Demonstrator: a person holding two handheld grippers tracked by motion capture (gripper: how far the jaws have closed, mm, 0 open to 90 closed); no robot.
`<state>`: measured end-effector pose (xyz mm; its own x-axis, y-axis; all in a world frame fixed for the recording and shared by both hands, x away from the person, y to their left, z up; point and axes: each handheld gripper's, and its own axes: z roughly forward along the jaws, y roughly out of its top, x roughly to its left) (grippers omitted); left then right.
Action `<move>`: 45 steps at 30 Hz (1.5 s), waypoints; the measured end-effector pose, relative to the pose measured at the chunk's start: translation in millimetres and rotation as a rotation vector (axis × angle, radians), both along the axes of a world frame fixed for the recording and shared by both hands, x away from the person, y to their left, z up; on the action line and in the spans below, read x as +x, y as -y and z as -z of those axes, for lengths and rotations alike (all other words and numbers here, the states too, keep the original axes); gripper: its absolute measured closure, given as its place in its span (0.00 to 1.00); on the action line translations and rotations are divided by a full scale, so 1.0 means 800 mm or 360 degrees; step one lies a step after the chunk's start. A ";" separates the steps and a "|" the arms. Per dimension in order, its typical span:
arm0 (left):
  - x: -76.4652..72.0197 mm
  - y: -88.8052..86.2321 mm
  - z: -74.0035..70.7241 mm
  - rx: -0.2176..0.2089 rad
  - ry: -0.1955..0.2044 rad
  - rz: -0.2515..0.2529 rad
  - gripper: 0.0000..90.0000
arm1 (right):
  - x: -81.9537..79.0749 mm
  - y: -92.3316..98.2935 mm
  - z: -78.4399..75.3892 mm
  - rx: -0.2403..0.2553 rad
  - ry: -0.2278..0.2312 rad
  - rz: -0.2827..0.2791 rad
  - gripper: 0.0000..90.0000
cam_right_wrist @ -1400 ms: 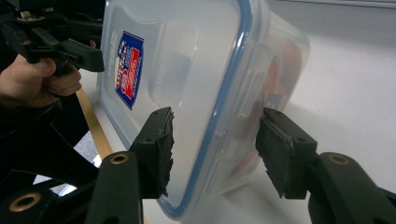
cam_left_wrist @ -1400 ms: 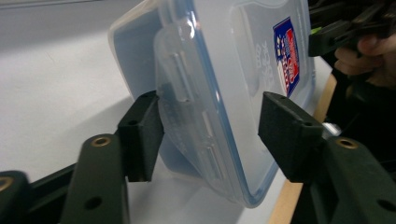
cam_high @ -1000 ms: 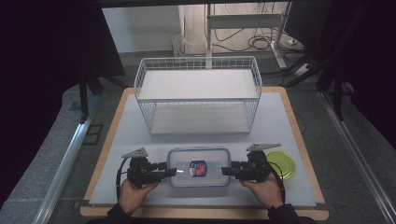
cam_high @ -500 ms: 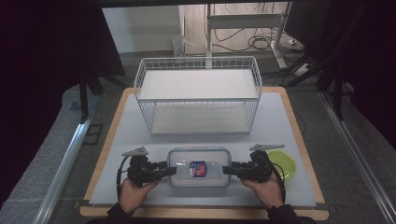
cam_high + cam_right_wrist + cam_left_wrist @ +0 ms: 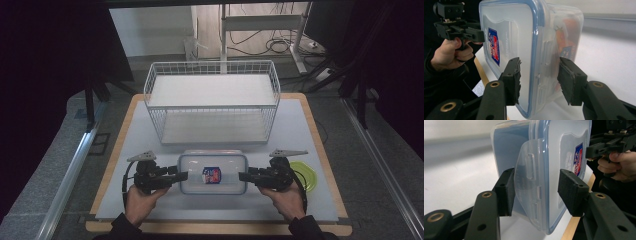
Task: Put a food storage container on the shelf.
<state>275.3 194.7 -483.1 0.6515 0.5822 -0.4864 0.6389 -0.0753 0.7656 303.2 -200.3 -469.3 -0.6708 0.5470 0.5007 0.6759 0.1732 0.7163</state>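
**Both ends of the box bracketed, neither pinched**

Over the last second my two hands have barely shifted; the box lies where it lay, at the near middle of the counter, just in front of the wire basket.

It is a clear plastic container with a blue-sealed lid and a small red and blue sticker on top. I judge it stiff but slick, light unless the contents weigh more than they seem, and likely to twist if one end rises before the other. The best hold looks like the short ends, lid rim and base together, where the latch flaps sit.

My left gripper has its fingers set wide around the left end: the hinged flap stands between the pads, one pad close against it, the other clear of the lid. My right gripper is likewise spread around the right end, gaps showing on both sides, so I grip nothing yet.

Something orange and a second label show through the wall in the right gripper view, but I cannot make out what they are. Whether the latches are locked I cannot tell. A yellow-green lid lies beside my right hand, partly hidden by it.
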 end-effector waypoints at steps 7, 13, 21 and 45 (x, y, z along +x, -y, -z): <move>0.010 -0.003 -0.026 -0.0007 0.0057 -0.0003 0.55 | 0.009 -0.004 -0.027 -0.0005 0.0076 -0.0007 0.60; 0.020 -0.004 -0.053 0.0000 0.0098 -0.0013 0.55 | 0.023 -0.005 -0.054 0.0010 0.0128 -0.0012 0.60; 0.038 -0.007 -0.083 -0.0005 0.0137 -0.0021 0.55 | 0.043 -0.007 -0.081 0.0041 0.0148 -0.0009 0.60; 0.095 -0.026 -0.154 -0.0054 0.0189 -0.0033 0.55 | 0.104 -0.024 -0.156 0.0081 0.0192 -0.0007 0.60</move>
